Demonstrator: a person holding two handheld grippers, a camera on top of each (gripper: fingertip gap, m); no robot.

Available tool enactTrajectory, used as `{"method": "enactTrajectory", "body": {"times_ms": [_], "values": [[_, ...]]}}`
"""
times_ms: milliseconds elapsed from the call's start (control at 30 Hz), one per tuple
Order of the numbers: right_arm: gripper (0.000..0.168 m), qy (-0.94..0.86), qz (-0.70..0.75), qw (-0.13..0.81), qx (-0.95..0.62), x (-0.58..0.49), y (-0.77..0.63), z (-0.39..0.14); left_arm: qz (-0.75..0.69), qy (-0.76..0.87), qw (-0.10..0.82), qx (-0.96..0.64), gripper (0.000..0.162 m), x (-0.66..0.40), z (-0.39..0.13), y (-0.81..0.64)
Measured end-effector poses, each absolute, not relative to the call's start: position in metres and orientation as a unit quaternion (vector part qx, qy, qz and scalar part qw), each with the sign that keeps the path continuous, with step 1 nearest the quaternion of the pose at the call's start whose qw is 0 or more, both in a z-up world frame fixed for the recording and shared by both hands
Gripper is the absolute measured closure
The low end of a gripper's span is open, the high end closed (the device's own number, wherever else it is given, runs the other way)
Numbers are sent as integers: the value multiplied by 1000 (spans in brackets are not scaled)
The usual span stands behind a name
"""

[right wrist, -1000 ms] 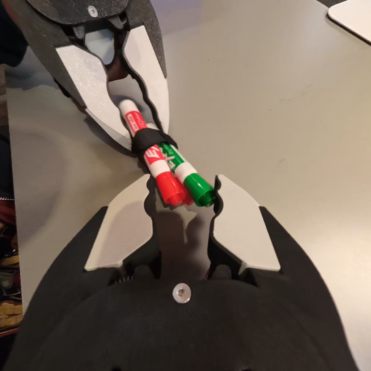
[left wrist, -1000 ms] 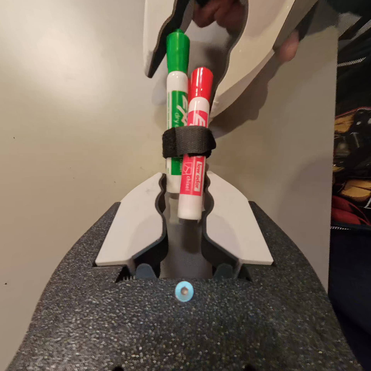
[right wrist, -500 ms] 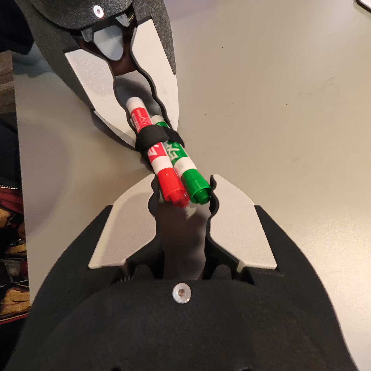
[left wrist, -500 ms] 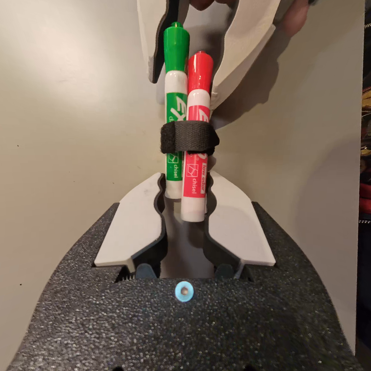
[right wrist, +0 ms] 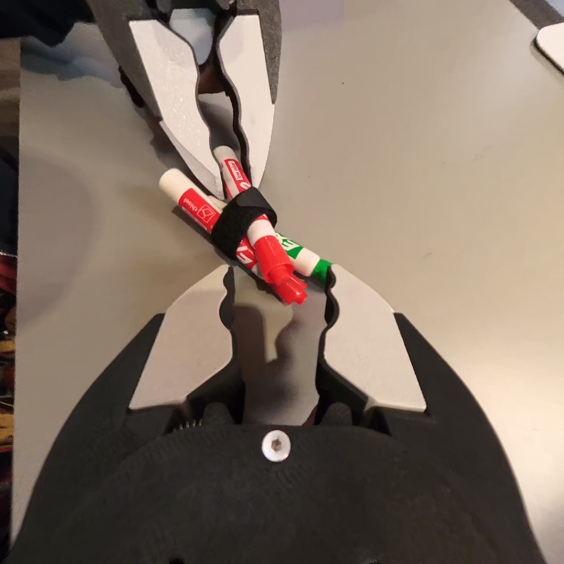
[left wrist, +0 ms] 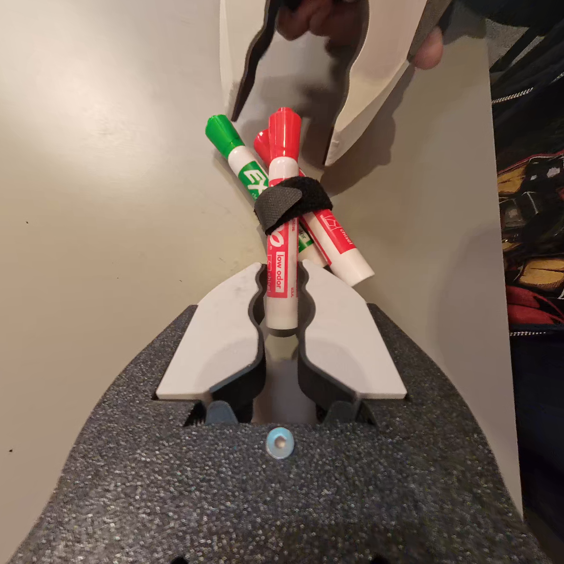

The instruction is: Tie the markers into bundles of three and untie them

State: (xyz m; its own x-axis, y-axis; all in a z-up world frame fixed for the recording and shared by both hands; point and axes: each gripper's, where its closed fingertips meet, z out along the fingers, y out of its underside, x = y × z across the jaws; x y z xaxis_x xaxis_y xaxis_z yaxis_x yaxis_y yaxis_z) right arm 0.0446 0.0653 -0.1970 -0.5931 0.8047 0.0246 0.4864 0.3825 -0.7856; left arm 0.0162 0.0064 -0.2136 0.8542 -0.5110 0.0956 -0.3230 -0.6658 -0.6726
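The left gripper [left wrist: 281,276] has its pale grey jaws clamped on the white tail end of 1 red-capped dry-erase marker [left wrist: 282,232], which runs straight out from between the jaws. A black hook-and-loop strap [left wrist: 293,203] wraps that marker just beyond the jaw tips and binds it loosely to 2 others, so the 3 splay in a cross. The second red marker [left wrist: 338,244] angles off to the right of the left jaws, its white tail just beside the right jaw tip and clear of it. The green-capped marker [left wrist: 235,155] slants the other way, its cap out to the left, lying on the beige desk [left wrist: 106,213].

The right gripper [right wrist: 279,270] faces the left one from the far side of the bundle. Its jaws stand apart, gripping nothing. In the right wrist view the 2 red caps [right wrist: 274,262] reach into the gap between the jaw tips without touching either, while the green cap [right wrist: 322,265] lies against the tip of the right-hand jaw. A flat white object [right wrist: 552,45] shows at the desk's far corner, well away from both pairs of jaws. Past the desk edge on the right of the left wrist view sits dark clutter of red and yellow [left wrist: 531,244].
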Motion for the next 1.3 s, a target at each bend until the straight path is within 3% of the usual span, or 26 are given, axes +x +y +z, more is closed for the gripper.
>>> {"method": "enactTrajectory", "body": {"times_ms": [133,367,600,800,933,1133,1300], "values": [[103,-842,346,219,-352,41,78,-197,-141,229,331,-904,143,16,-214,6],[94,-884,328,105,-314,38,77,-225,-135,234,339,-901,143,14,-209,9],[125,-880,339,145,-300,27,72,-218,-122,231,349,-900,143,6,-203,9],[134,-875,352,164,-291,30,60,-206,-128,234,354,-896,143,4,-197,12],[131,-875,353,171,-283,32,55,-204,-135,234,361,-893,143,4,-198,14],[105,-868,365,138,-308,34,68,-202,-146,241,386,-878,143,7,-197,15],[105,-889,328,93,-307,47,74,-221,-151,237,403,-871,143,7,-194,18]]}}
